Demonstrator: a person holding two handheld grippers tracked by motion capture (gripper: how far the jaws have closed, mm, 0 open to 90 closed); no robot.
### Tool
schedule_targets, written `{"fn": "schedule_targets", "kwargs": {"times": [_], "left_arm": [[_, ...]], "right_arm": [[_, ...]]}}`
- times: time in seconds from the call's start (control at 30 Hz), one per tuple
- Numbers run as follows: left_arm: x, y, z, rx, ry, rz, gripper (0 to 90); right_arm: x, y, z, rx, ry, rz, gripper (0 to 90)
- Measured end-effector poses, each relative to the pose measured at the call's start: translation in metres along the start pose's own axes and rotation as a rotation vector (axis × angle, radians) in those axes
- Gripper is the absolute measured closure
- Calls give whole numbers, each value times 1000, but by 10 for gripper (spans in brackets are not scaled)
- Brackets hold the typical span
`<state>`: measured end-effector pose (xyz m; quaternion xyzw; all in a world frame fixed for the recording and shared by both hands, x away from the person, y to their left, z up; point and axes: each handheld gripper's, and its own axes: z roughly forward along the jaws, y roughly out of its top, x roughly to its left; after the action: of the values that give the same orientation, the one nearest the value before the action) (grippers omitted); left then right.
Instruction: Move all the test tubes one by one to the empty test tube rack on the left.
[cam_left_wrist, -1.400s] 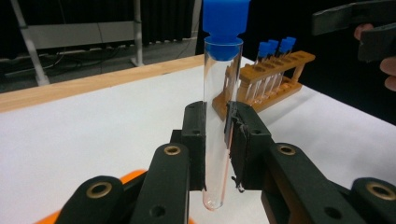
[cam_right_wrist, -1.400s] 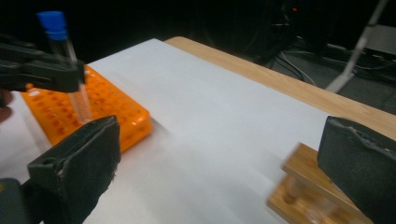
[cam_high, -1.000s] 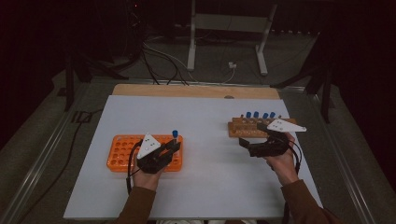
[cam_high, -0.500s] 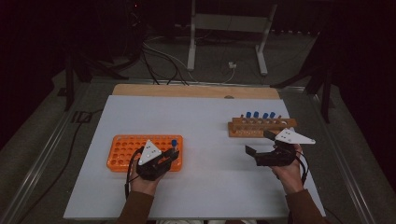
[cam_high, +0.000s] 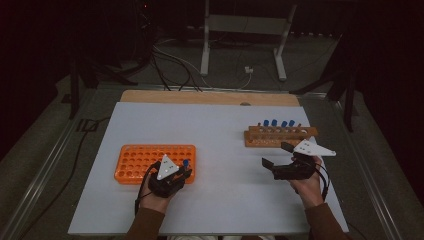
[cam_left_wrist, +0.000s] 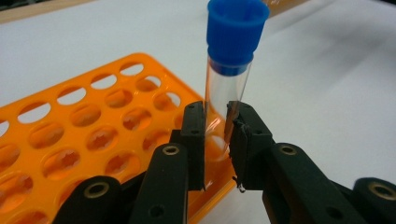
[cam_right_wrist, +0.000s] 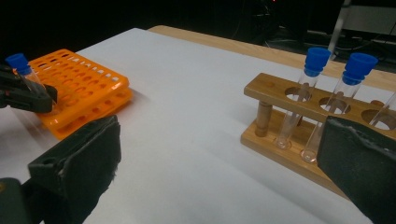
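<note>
Both hands low — left gripper (cam_left_wrist: 215, 135) pinching tube (cam_left_wrist: 231, 70) upright.

Dim room, grey floor (cam_high: 45, 150), trailing cables (cam_high: 170, 60), seemingly a metal stand (cam_high: 240, 30) behind.

White table top (cam_high: 225, 130), wooden edge strip (cam_high: 200, 97), cables (cam_high: 170, 60) and metal stand (cam_high: 245, 30) behind
</note>
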<state>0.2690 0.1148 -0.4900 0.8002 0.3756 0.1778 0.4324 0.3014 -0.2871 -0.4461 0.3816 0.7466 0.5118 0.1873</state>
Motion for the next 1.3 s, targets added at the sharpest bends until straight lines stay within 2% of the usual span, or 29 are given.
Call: {"fn": "schedule_targets", "kwargs": {"times": [0.1,0.13,0.2,0.37,0.5,0.57,0.77,0.8,0.83,0.9,0.97,1.03,1.17,1.23,1.3], "left_arm": [[0,0,0,6,-2,-1,770],[-1,0,0,-2,8,-2,731],[-1,2,-3,-38,14,-11,636],[0,7,-14,-127,14,-8,640],[0,7,-11,-105,2,2,772],[-1,8,-7,-82,8,13,776],[-2,8,-7,-76,6,21,772],[-2,6,-7,-73,7,13,749],[-1,5,-7,-70,5,8,683],[2,4,-9,-75,-17,-23,586],[4,4,-12,-88,-44,-40,531],[4,4,-15,-102,-51,-39,487],[7,3,-24,-139,-77,-47,456],[10,2,-28,-154,-60,-60,377],[13,3,-32,-178,-35,-84,281]], "right_arm": [[0,0,1,1,1,1,0],[1,0,1,1,2,1,0],[1,-1,1,1,4,2,0],[-2,-1,1,-1,-2,4,0],[-3,0,0,-5,-8,5,0],[-5,0,0,-6,-14,7,0],[-13,4,-2,-6,-55,-4,0],[-14,5,-2,-8,-62,0,0],[-16,6,-3,-12,-67,1,0],[-21,9,-4,-17,-81,6,0],[-26,13,-5,-16,-93,3,0],[-30,16,-6,-12,-109,3,0],[-41,22,-7,-9,-137,12,7],[-48,24,-8,-11,-126,39,14],[-54,25,-8,-14,-138,49,22]]}}
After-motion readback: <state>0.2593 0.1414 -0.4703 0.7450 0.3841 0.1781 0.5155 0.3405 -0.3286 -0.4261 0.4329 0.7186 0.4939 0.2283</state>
